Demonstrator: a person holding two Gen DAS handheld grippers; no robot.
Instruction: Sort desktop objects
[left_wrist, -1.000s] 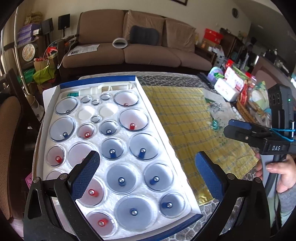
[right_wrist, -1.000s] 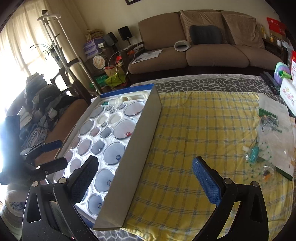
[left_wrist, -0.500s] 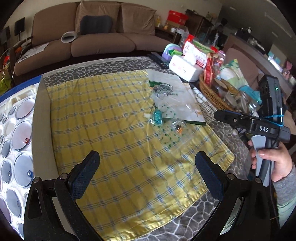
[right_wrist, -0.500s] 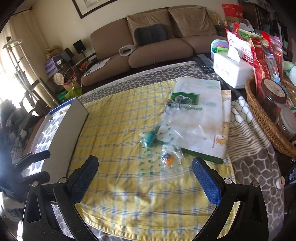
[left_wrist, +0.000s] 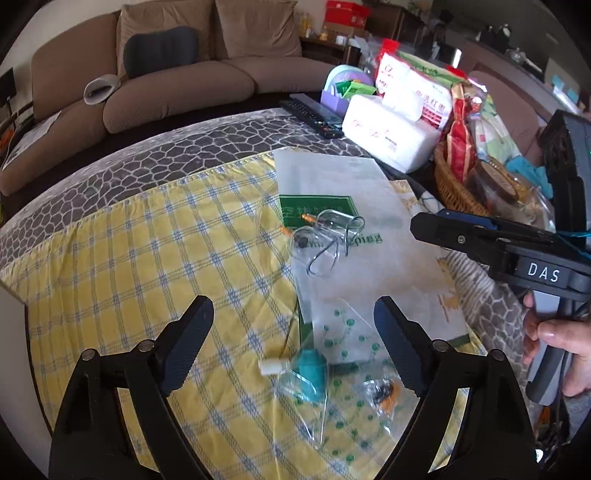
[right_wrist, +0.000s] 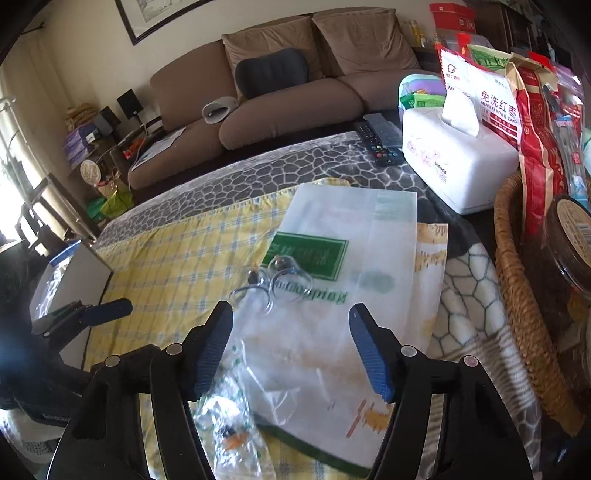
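Observation:
Two clear glass cups (left_wrist: 325, 236) lie on a white plastic bag with a green label (left_wrist: 354, 236) on the yellow checked cloth (left_wrist: 147, 266); they also show in the right wrist view (right_wrist: 280, 280). A clear dotted pouch with a teal part (left_wrist: 312, 373) and an orange-tipped piece (left_wrist: 386, 397) lies nearer. My left gripper (left_wrist: 293, 347) is open and empty, just above the pouch. My right gripper (right_wrist: 291, 350) is open and empty over the white bag (right_wrist: 332, 314); it also shows in the left wrist view (left_wrist: 480, 236).
A white tissue box (right_wrist: 454, 166), a remote (right_wrist: 376, 142), snack bags (right_wrist: 491, 99) and a wicker basket (right_wrist: 517, 295) with jars stand at the right. The cupping-set box edge (right_wrist: 70, 288) is at the far left. A brown sofa (right_wrist: 277, 92) lies beyond the table.
Both grippers swung right, away from the cupping-set box, and moved in close over the pouch and white bag. Both stay open and empty.

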